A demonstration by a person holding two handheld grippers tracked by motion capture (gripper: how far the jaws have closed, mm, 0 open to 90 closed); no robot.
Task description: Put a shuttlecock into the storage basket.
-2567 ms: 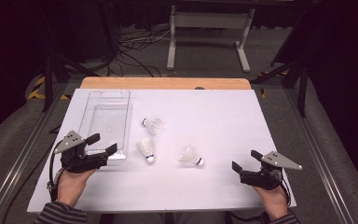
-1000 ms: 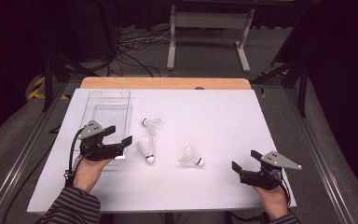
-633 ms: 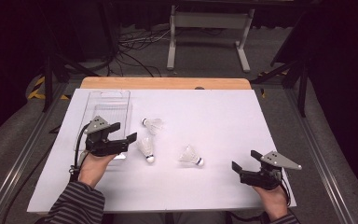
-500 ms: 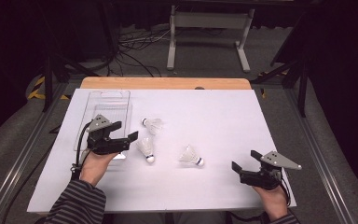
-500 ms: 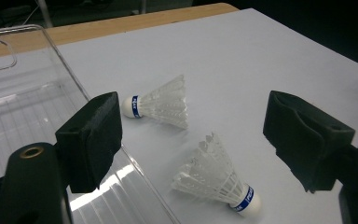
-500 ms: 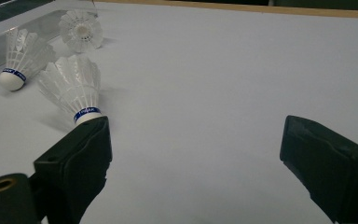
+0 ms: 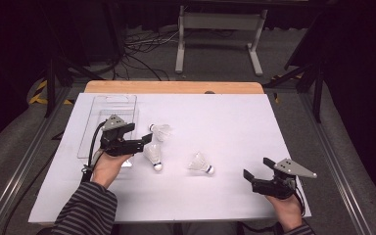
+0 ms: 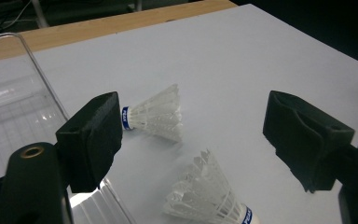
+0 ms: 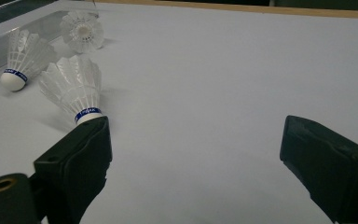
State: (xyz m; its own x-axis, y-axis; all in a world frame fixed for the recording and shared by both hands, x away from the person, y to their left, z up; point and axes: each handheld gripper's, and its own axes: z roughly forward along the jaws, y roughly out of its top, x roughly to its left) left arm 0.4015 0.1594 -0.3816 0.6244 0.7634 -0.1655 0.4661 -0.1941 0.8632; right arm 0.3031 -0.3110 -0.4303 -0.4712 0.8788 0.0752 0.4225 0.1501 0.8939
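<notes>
Three white shuttlecocks lie on the white table: one by the tray [image 7: 161, 131], one in the middle [image 7: 152, 155] and one further right [image 7: 199, 163]. My left gripper [image 7: 146, 141] is open beside the clear tray [image 7: 108, 105], its jaws pointing at the first two. In the left gripper view [image 8: 193, 100] the far shuttlecock [image 8: 156, 116] lies partly behind the left jaw, and the nearer one [image 8: 209, 193] lies low between the jaws. My right gripper [image 7: 257, 168] rests open at the front right. In the right gripper view [image 9: 196, 126] a shuttlecock [image 9: 77, 88] lies just beyond the left jaw.
The clear plastic tray [image 8: 9, 107] lies flat at the table's left with nothing in it. A wooden edge [image 7: 176, 87] runs along the table's far side. Cables and a metal stand [image 7: 218, 29] sit on the floor beyond. The table's right half [image 7: 254, 127] is bare white.
My left gripper has moved forward and to the right, from the table's front left to beside the tray, near the two left shuttlecocks. The right gripper has not moved.
</notes>
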